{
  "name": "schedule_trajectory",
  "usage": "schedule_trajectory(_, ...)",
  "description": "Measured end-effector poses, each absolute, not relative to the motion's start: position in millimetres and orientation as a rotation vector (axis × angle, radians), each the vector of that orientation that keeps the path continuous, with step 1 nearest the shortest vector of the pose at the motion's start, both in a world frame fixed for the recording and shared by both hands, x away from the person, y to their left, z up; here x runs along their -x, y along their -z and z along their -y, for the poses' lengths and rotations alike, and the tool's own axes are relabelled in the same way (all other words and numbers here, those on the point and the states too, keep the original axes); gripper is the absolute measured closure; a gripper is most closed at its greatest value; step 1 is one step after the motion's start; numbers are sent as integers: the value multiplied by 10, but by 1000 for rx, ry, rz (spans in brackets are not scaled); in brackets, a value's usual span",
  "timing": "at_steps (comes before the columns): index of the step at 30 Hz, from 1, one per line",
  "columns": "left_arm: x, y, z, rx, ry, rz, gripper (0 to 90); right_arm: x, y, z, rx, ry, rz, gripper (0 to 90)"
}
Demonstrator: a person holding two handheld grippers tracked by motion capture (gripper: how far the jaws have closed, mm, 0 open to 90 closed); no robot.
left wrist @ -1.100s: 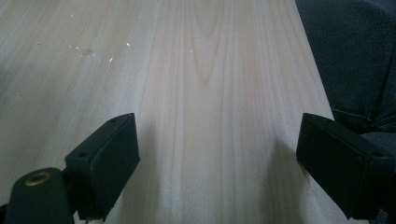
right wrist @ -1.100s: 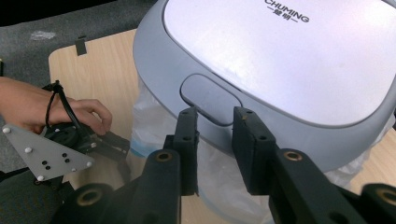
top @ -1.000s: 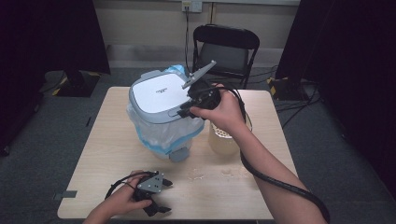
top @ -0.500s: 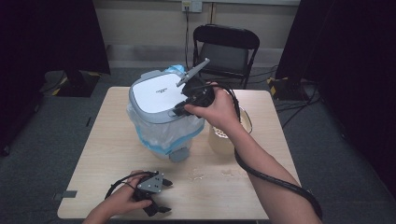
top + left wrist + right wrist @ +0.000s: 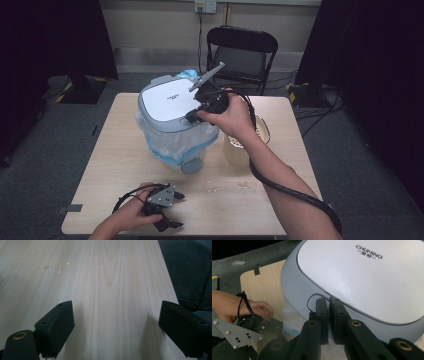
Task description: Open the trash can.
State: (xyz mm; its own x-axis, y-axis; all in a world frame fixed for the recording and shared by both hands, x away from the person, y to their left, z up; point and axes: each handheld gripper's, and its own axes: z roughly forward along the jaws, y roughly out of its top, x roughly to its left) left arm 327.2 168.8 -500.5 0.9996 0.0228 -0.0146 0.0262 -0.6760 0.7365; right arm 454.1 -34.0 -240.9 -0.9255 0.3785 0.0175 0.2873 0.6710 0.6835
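Observation:
A small bin with a grey rim and white lid stands on the table, lined with a clear bluish bag. My right gripper is at the near right edge of the lid. Its jaws are shut with nothing between them, and the tips touch the lid's grey front rim by a small curved notch. My left gripper rests on the table near the front edge, its jaws wide open over bare wood.
A clear tub stands right of the bin, partly behind my right forearm. Small crumbs lie on the wooden table. A black folding chair is behind the table. The floor is dark carpet.
My right hand has shifted slightly left toward the bin lid, uncovering more of the clear tub. The left hand and its gripper have stayed put.

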Motion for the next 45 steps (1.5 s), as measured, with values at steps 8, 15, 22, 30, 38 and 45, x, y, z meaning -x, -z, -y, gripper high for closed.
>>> schedule_trajectory(8, -3271, 5008, -1685, -2312, 7, -33, 121, -4537, 2395, 352, -560, -1116, -2764, 758)
schedule_trajectory(15, -3271, 5008, -1685, -2312, 7, -32, 120, -4517, 2391, 444, -580, -1119, -2737, 554)
schedule_trajectory(22, -3271, 5008, -1685, -2312, 7, -32, 120, -4472, 2380, 600, -616, -1168, -2712, 424)
schedule_trajectory(30, -3274, 5007, -1685, -2312, 3, -29, 120, -4386, 2405, 822, -628, -1167, -2681, 304)
schedule_trajectory(38, -3274, 5007, -1685, -2312, 2, -29, 120, -4320, 2513, 1034, -657, -1178, -2655, 224)
schedule_trajectory(45, -3273, 5007, -1685, -2312, 2, -30, 120, -4296, 2622, 1184, -699, -1197, -2622, 168)
